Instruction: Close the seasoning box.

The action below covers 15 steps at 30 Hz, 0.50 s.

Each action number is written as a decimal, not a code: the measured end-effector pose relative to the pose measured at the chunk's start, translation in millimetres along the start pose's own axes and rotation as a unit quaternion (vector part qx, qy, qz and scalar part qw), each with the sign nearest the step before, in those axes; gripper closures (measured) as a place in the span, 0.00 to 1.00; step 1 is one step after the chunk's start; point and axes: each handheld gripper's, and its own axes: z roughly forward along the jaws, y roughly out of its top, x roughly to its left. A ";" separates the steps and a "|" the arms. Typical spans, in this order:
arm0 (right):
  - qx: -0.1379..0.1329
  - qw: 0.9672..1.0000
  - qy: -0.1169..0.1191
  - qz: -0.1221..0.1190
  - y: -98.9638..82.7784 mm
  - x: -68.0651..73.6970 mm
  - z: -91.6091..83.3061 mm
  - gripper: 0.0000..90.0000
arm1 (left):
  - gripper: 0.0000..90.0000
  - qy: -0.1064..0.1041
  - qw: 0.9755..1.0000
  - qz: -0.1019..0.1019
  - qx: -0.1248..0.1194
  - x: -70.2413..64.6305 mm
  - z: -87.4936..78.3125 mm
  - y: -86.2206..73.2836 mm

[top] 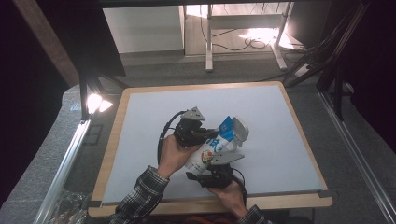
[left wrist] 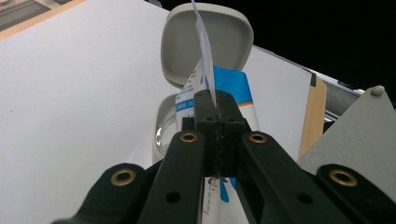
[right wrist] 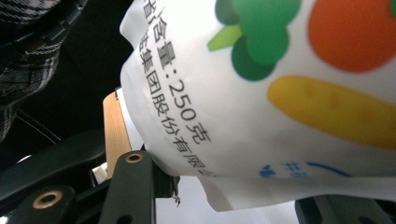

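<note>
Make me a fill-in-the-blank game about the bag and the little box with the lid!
1. The left gripper pinches the thin top edge of the ____.
2. The lid of the grey container stands ____.
3. The right gripper holds the bag's ____ end.
4. The vegetable pictures on the bag are green, yellow and ____.

Missing words: bag; open; bottom; orange

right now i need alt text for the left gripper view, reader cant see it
The left gripper, jaws shut, pinches the thin top edge of a white and blue pouch. Behind it an open grey hinged case lies on the white table mat.
</note>
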 end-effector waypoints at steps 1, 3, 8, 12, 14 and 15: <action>0.000 1.000 0.000 -0.001 0.3 0.0 -0.4 0.61 | 1.00 0.000 1.000 0.000 0.000 -0.1 0.1 0.5; -0.003 1.000 0.002 -0.002 0.5 -0.1 -0.6 0.61 | 1.00 -0.001 1.000 -0.001 0.001 -0.6 0.3 1.5; -0.008 1.000 0.008 -0.004 1.5 0.0 -1.3 0.61 | 1.00 -0.002 1.000 0.000 0.002 -1.4 1.2 3.3; -0.011 1.000 0.018 -0.003 2.2 0.4 -1.8 0.61 | 1.00 -0.003 1.000 0.002 0.003 -1.5 1.6 3.9; -0.012 1.000 0.020 -0.003 2.5 0.6 -1.6 0.61 | 1.00 -0.003 1.000 0.002 0.004 -1.5 2.0 4.1; -0.012 1.000 0.020 -0.003 2.5 0.6 -1.6 0.61 | 1.00 -0.003 1.000 0.002 0.004 -1.5 2.0 4.1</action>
